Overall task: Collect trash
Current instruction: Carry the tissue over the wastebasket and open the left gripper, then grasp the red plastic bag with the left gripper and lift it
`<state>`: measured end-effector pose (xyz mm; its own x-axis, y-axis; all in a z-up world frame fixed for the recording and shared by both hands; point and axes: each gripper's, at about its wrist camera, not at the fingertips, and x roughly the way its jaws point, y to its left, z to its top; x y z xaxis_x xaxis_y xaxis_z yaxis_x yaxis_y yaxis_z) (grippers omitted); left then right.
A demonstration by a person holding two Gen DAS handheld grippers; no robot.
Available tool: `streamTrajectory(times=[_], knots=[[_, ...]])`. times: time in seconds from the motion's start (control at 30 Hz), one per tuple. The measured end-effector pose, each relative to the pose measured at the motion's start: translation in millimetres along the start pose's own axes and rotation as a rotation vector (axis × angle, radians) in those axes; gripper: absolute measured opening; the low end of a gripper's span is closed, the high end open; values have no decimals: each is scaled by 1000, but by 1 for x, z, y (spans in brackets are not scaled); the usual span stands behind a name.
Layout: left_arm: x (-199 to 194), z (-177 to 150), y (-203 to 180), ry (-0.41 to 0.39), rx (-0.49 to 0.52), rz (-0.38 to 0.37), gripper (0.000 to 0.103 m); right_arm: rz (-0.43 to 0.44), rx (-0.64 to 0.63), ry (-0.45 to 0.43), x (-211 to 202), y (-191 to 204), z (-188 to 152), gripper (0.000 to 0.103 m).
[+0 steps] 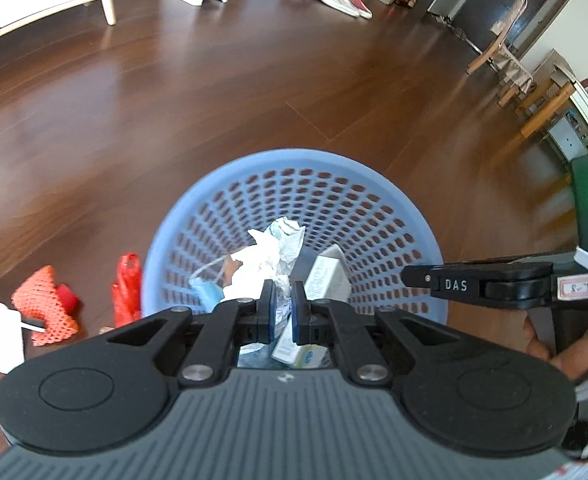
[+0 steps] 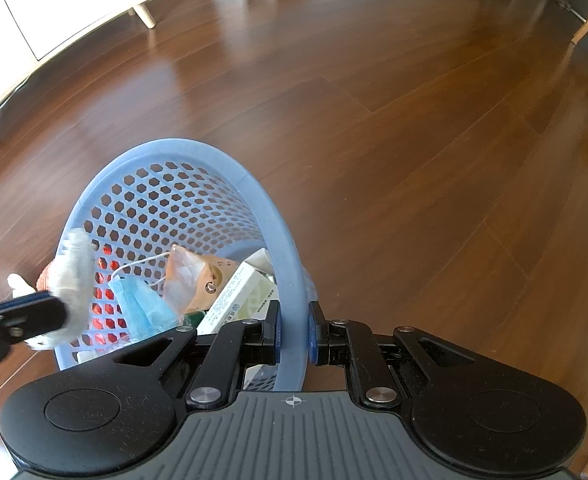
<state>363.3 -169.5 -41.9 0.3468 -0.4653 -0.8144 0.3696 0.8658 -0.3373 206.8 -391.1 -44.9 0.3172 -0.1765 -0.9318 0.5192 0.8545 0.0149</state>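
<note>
2 grippers are at work over 1 blue basket [image 2: 197,160], which stands on the wooden floor [image 1: 253,92]. The right gripper [image 2: 294,330] has its fingers narrowed onto the basket rim, 1 pad inside the wall and 1 outside, steadying it. The left gripper [image 1: 281,312] is poised above the basket mouth with its fingers narrowed on a crumpled white wrapper [image 2: 73,280]; the right wrist view shows that wrapper pinched and blurred, just at the rim's left edge.

Contents noted: a blue face mask [image 2: 141,308], a white carton [image 2: 237,300], a tan snack packet [image 2: 197,280], crumpled paper [image 1: 269,252]. The carton leans on the wall, long axis slanting from the basket floor up toward the far rim. The held wrapper hangs roughly upright from the pads, long axis top to bottom.

Outstanding, by judgement: red netting [image 1: 45,304] and a red bag [image 1: 127,292] lie on the floor just beside the basket's left side, uncollected.

Recommendation for the step in hand: carry the wrapper inward past the rim until it is wholly over the opening, then part the fingers; releasing at the edge risks it falling outside. Right grip should hold firm so the basket does not tip.
</note>
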Motion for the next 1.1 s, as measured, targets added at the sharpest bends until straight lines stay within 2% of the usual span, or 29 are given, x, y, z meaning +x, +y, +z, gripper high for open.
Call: streamTrajectory(times=[0.53,0.6,0.67,0.77,0.97,1.1], knots=[[37,4,-18,67,-12,25,5,25,-16,-2,0,1,-2,9],[38,5,-18,68,-23,32,8,27,-18,-2,0,1,-3,9],[39,7,-20,64,-13,39,21,27,-19,-1,0,2,-4,9],[39,8,-22,57,-7,45,29,34,-17,2,-1,1,-5,9],[25,10,-16,29,-4,41,33,34,-18,5,0,-1,-3,9],[2,8,3,-23,-3,59,33,39,-12,8,1,-1,-2,9]])
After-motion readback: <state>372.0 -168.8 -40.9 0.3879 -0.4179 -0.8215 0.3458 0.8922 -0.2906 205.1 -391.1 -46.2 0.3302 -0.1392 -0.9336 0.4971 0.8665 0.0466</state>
